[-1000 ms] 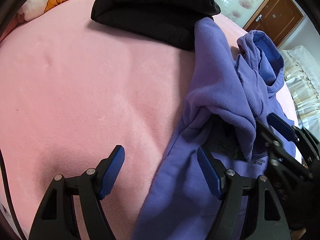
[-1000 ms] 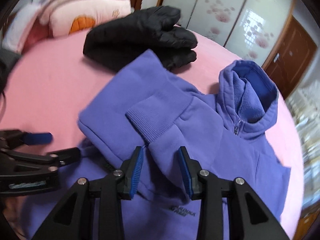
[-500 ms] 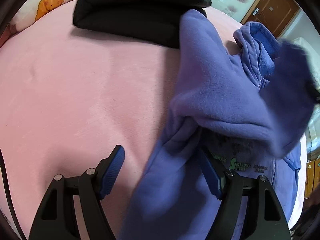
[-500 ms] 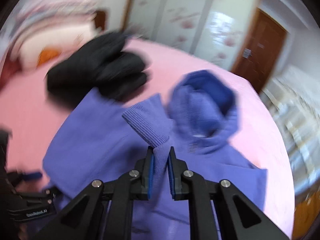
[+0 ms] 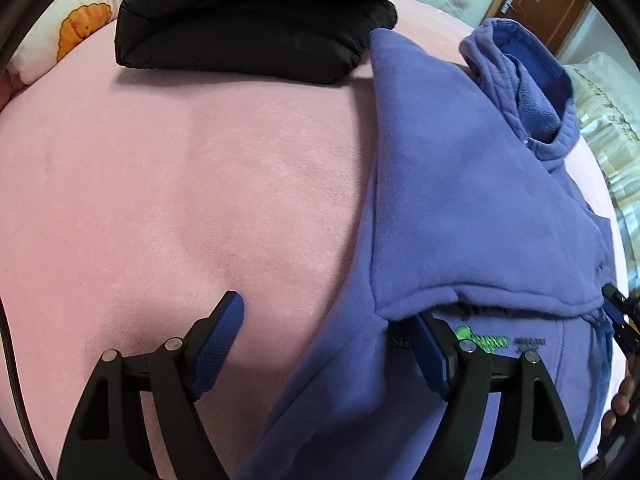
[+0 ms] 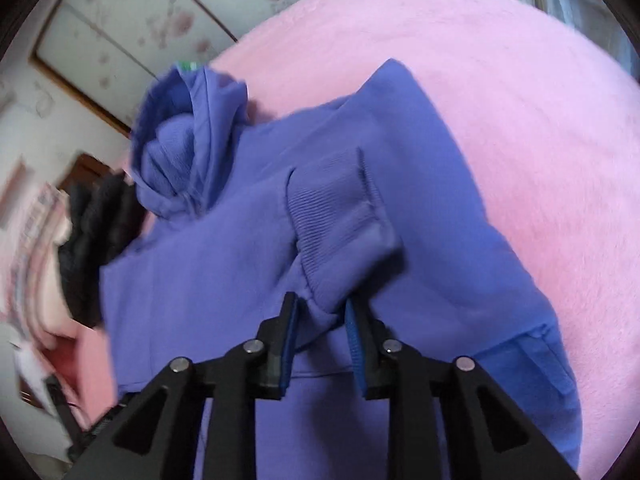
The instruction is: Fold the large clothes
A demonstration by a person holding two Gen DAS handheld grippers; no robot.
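We are over a bed [image 5: 168,184] spread with a pink blanket, a sliding wardrobe and a brown door behind it; the purple hoodie [image 5: 460,208] lies along one side of the bed, its hood [image 5: 524,92] pointing towards the door, and a folded black jacket [image 5: 256,20] sits just beyond its shoulder by a printed pillow [image 5: 80,28]; what has just changed is the sleeve: we have carried it across the chest, so it now lies as a flat panel over the front, its lower edge just above the green print [image 5: 480,340]; that reads to us as one sleeve fold nearly laid; our right gripper [image 6: 322,326] has the fabric just behind the ribbed cuff [image 6: 336,216] between its jaws, which are opening, so we judge the cuff is being let go rather than carried further; our left gripper [image 5: 332,344] is released and wide, one finger over the blanket and one over the hoodie's side, grasping nothing; a second ago the sleeve was bunched in a heap near the hood, and half a second ago the right gripper was clenched tight on the cuff in mid-air; the left has only drifted slightly
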